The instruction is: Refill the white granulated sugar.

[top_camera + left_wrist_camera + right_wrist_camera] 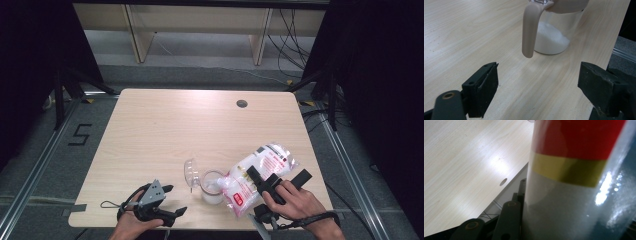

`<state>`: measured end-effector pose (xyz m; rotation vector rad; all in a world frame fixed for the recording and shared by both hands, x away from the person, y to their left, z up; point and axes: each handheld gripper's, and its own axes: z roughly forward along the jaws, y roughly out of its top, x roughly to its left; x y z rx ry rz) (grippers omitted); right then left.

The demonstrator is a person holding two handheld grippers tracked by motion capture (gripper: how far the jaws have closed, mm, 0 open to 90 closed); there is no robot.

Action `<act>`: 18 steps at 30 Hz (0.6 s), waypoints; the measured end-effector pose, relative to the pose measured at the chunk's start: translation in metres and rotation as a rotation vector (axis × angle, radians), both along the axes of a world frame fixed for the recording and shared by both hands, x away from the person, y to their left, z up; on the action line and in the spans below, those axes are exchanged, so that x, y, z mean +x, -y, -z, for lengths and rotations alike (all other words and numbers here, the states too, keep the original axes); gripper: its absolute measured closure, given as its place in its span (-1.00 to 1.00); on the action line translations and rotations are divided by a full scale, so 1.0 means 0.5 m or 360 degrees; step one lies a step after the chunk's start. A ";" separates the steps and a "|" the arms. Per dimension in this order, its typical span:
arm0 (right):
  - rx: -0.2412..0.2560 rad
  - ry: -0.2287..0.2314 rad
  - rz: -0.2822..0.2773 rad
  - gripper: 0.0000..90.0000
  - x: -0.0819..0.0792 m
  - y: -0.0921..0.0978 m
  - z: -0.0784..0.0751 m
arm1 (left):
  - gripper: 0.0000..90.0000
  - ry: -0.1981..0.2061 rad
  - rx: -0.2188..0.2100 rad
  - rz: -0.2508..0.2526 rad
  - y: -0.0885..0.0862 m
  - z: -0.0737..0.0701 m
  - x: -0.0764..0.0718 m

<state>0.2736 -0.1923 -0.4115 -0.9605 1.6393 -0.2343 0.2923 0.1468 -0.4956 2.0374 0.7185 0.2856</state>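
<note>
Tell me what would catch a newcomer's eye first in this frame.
First, the plastic bag of white granules with red print, gripped by the right gripper and tipped over the clear jar near the table's front edge. The jar already holds a white heap, its lid flipped open. The left gripper waits beside it, jaws apart.

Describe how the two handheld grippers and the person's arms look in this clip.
Both are black two-jaw tools. The left gripper carries a grey three-cornered plate with small holes and trails a thin black cable loop. The right gripper has blocky black jaws. Forearms are bare, with a dark strap around the right wrist.
</note>
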 end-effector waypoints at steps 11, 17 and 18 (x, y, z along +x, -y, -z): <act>0.0004 0.0000 0.0001 0.61 0.001 -0.002 -0.001 | -0.64 0.0010 0.0002 0.0009 0.000 -0.001 0.001; 0.0027 0.0007 0.0011 0.61 0.000 -0.001 -0.001 | -0.64 -0.0005 -0.0007 0.0004 0.001 0.000 -0.001; 0.0030 0.0005 0.0013 0.61 0.000 0.000 -0.001 | -0.64 0.0000 0.0005 0.0003 0.000 0.000 0.000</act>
